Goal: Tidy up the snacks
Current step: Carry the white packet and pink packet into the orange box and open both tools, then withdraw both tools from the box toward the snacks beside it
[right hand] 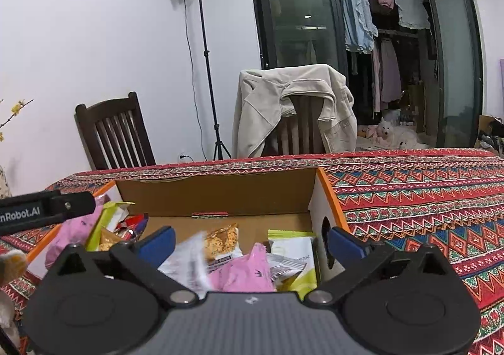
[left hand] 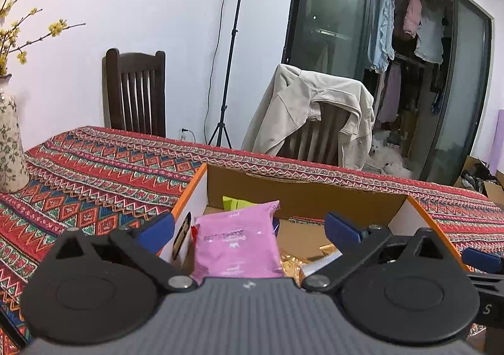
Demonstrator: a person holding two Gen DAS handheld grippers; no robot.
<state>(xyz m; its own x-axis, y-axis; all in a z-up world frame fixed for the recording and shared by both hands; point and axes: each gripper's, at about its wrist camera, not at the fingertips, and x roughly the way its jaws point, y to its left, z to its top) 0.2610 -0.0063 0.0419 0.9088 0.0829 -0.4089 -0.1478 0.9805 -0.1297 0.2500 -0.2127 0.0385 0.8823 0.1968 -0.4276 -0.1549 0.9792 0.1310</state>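
Red patterned cloth covers the surface (left hand: 94, 172), and a cardboard box (left hand: 299, 188) sits on it. Both the left hand-held gripper (left hand: 249, 226) and the right hand-held gripper (right hand: 250, 238) are spread wide, holding nothing. Snack packets (right hand: 239, 273) lie in the box, low in the frame.

snacks (right hand: 239, 267) in box (right hand: 220, 194); box on table (right hand: 409, 197); chairs (right hand: 116, 138) behind
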